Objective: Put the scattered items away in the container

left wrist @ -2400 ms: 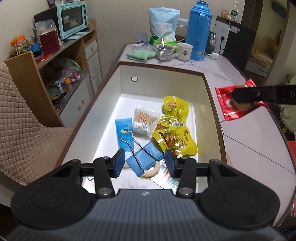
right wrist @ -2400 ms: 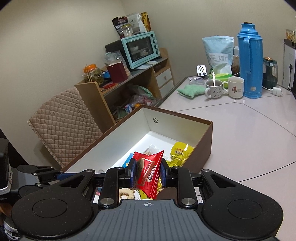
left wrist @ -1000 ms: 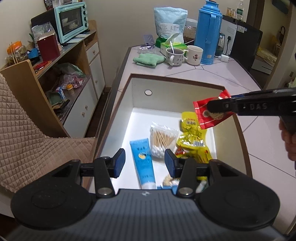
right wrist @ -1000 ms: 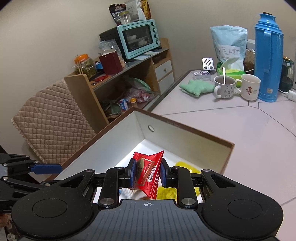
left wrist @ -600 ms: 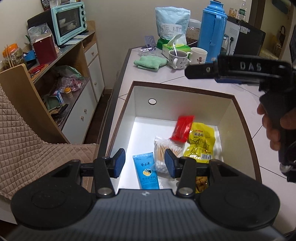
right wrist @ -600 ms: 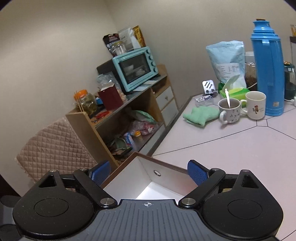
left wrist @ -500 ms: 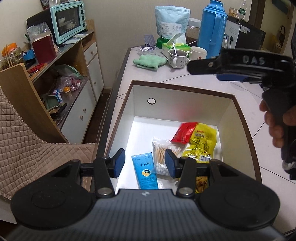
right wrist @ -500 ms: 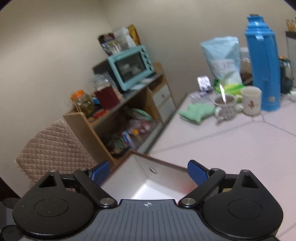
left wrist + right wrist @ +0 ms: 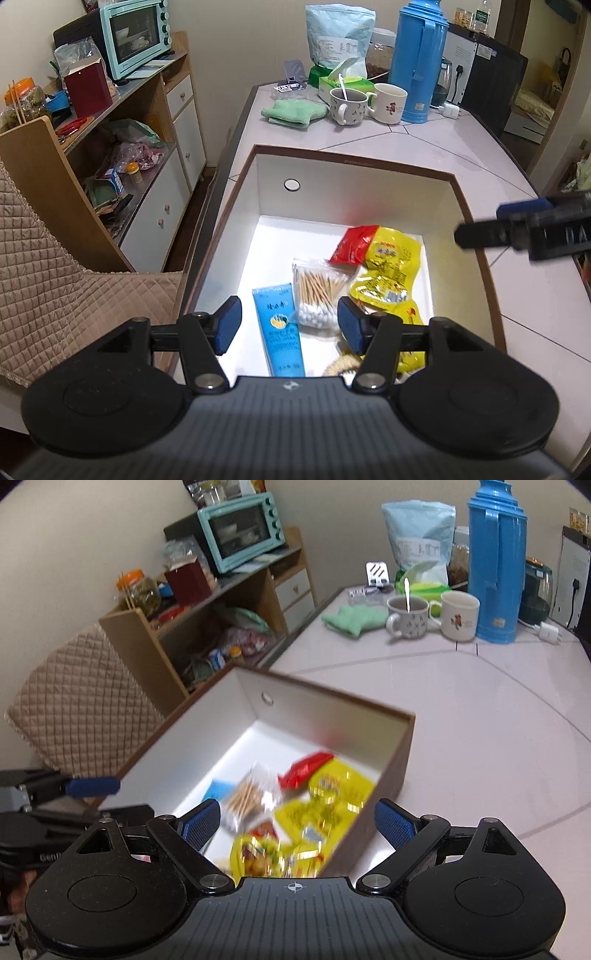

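Observation:
A brown box with white inside (image 9: 354, 158) (image 9: 332, 696) sits on the counter. Inside lie a red snack packet (image 9: 352, 240) (image 9: 306, 766), yellow snack bags (image 9: 391, 266) (image 9: 332, 794), a bag of cotton swabs (image 9: 319, 291) (image 9: 247, 794) and a blue tube (image 9: 280, 326). My left gripper (image 9: 290, 325) is open and empty above the box's near end. My right gripper (image 9: 297, 823) is open and empty above the box's right side; it also shows at the right edge of the left wrist view (image 9: 524, 229).
At the counter's far end stand a blue thermos (image 9: 419, 62), two mugs (image 9: 349, 105), a green cloth (image 9: 293, 112) and a pale blue bag (image 9: 338, 33). A shelf unit with a teal oven (image 9: 133, 37) and a quilted chair (image 9: 55, 295) stand left.
My right gripper carried the red packet over the box, opened and dropped it inside. It has since drawn back to the right, open and empty. The left gripper stayed open.

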Demonstrator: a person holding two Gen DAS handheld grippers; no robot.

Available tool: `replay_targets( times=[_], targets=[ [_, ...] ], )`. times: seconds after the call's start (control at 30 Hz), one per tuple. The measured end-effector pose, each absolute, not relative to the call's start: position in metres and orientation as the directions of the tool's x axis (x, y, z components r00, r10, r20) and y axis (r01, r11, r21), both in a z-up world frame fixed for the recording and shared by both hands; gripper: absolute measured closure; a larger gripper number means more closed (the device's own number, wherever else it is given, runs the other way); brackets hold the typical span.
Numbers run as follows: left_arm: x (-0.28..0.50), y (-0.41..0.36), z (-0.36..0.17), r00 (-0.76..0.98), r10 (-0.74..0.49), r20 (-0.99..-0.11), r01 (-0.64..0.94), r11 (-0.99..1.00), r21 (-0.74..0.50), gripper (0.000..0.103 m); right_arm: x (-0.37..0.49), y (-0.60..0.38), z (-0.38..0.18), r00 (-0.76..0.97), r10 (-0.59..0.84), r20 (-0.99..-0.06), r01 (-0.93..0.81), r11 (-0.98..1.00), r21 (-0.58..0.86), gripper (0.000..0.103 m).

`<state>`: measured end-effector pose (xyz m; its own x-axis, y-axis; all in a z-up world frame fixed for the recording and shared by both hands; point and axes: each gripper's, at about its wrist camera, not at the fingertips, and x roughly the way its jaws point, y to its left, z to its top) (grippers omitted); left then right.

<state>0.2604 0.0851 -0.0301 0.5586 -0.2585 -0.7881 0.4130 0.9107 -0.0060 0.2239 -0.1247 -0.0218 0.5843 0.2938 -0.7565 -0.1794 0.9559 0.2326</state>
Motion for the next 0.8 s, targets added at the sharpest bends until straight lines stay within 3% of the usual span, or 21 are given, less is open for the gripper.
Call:
replay_targets(
  times=[0.47, 0.8],
  targets=[
    [0.206, 0.089, -0.014, 0.581, -0.212, -0.785, 0.391, 0.919, 0.041, 0.032, 0.180, -0.104, -0.020, 0.572, 0.225, -0.789, -0.193, 0.972, 0.137, 0.010],
    [0.173, 0.095, 0.000, 0.609, -0.192, -0.770, 0.372, 0.926, 0.063, 0.028, 0.159, -0.093, -0.009, 0.568, 0.209, -0.796, -0.228, 0.969, 0.092, 0.010]
  ],
)
